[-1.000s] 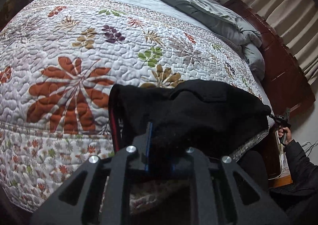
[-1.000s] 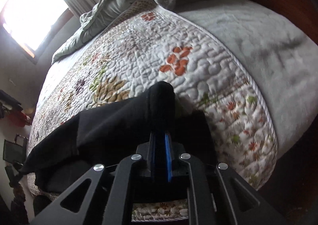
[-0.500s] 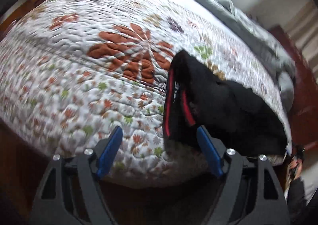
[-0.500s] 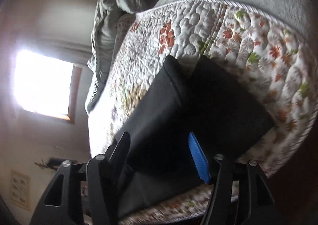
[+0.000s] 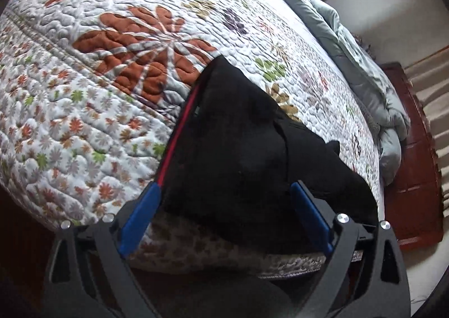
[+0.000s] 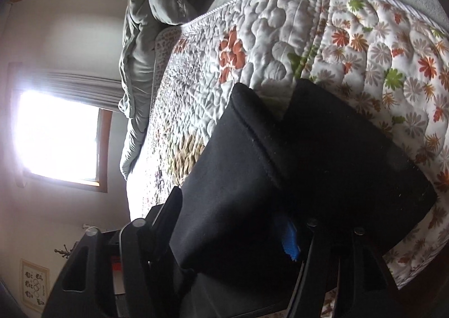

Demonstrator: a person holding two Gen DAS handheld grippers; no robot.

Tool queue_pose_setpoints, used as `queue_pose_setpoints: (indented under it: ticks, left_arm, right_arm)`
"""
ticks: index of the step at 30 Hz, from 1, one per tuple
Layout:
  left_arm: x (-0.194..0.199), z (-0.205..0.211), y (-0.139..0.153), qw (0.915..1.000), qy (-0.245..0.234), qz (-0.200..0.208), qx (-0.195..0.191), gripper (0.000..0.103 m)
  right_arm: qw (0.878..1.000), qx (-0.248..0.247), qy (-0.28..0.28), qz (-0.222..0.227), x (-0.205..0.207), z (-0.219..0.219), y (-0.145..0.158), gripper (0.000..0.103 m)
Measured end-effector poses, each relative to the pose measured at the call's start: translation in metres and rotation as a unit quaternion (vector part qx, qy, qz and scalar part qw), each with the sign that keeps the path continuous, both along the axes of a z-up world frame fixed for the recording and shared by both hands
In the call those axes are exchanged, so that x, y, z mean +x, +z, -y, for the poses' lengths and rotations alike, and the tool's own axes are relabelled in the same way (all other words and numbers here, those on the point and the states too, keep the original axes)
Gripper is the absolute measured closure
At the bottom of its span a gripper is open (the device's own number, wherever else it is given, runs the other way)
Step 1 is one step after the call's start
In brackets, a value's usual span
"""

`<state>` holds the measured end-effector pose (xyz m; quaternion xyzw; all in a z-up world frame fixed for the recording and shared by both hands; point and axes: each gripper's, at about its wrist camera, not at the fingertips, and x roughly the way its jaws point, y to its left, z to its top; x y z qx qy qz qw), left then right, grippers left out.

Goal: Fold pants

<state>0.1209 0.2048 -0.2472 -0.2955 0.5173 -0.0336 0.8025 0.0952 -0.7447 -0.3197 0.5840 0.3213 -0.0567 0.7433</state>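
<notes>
Grippers agape; pants unheld

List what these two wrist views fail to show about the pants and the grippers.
- Pants: near edge hidden behind the left gripper, left wrist view.
- Fold layers: fabric too dark to count, both views.
- Right gripper: one fingertip covered by the pants; contact unclear, right wrist view.
- Quilt under the pants: hidden.

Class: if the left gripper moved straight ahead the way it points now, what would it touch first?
Most likely the black pants: they lie on the quilt right ahead of the open left gripper, between its fingers' line. Depth is hard to judge.
</notes>
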Motion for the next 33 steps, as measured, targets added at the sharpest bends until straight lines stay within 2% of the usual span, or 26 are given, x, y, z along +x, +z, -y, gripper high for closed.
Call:
queue_pose_setpoints:
  ticks: [3,4,5,6,8,9,12,13,16,18,19,20,24,27,30,33]
  left_arm:
    - [0.003,0.008,-0.001,0.9995,-0.005,-0.005,0.03,0.015]
    - [0.003,0.009,0.0,0.999,-0.003,-0.007,0.045,0.027]
    - [0.004,0.011,-0.001,0.9977,-0.002,-0.013,0.066,0.035]
    - [0.004,0.012,-0.001,0.9969,-0.003,-0.014,0.077,0.051]
    - [0.001,0.005,-0.001,0.9976,0.001,-0.008,0.069,0.056]
    - [0.0,0.003,-0.001,0.9978,0.004,-0.004,0.067,0.06]
    - [-0.002,0.0,0.002,0.9983,0.007,0.007,0.058,0.066]
    - [-0.001,0.001,0.002,0.9985,0.003,0.008,0.054,0.073]
    - [-0.004,0.004,0.007,0.9988,-0.003,0.014,0.046,0.081]
    - [-0.001,0.002,0.007,0.9994,0.005,0.013,0.031,0.083]
    - [0.002,0.001,0.006,0.9996,0.009,0.012,0.024,0.084]
    - [0.004,0.0,0.007,0.9997,0.01,0.01,0.017,0.084]
    - [0.011,-0.008,0.022,0.9997,0.014,0.016,-0.008,0.087]
    - [0.016,-0.017,0.035,0.9992,0.017,0.019,-0.031,0.088]
    - [0.02,-0.022,0.044,0.9988,0.011,0.014,-0.046,0.088]
    - [0.014,-0.024,0.04,0.9983,0.006,-0.001,-0.057,0.088]
  right_arm:
    - [1.0,0.007,0.004,-0.001,-0.003,-0.004,0.0,0.039]
    - [1.0,0.007,0.011,-0.003,-0.004,-0.009,0.002,0.039]
    - [1.0,0.005,0.025,-0.007,-0.002,-0.02,0.004,0.039]
    - [0.999,0.004,0.046,-0.005,0.001,-0.031,0.006,0.039]
    - [0.996,-0.018,0.085,0.0,0.009,-0.052,0.014,0.039]
    - [0.996,-0.026,0.084,-0.007,0.01,-0.055,0.014,0.039]
    - [0.999,0.001,0.03,-0.027,0.005,-0.041,0.004,0.039]
    - [1.0,0.017,0.01,-0.023,0.001,-0.034,-0.001,0.04]
    - [0.999,0.037,-0.018,-0.01,-0.001,-0.02,-0.007,0.042]
    - [0.999,0.032,-0.034,-0.007,0.0,-0.013,-0.005,0.053]
    - [0.999,0.032,-0.032,-0.002,0.003,-0.012,-0.003,0.079]
    - [0.999,0.024,-0.029,0.0,0.006,-0.011,0.001,0.094]
    - [0.999,-0.045,-0.017,0.018,0.007,-0.009,0.045,0.097]
    - [0.997,-0.064,-0.012,0.03,0.0,0.003,0.07,0.098]
    - [0.997,-0.073,-0.01,0.027,-0.007,0.012,0.079,0.098]
    - [0.997,-0.071,-0.004,0.014,-0.024,0.014,0.068,0.098]
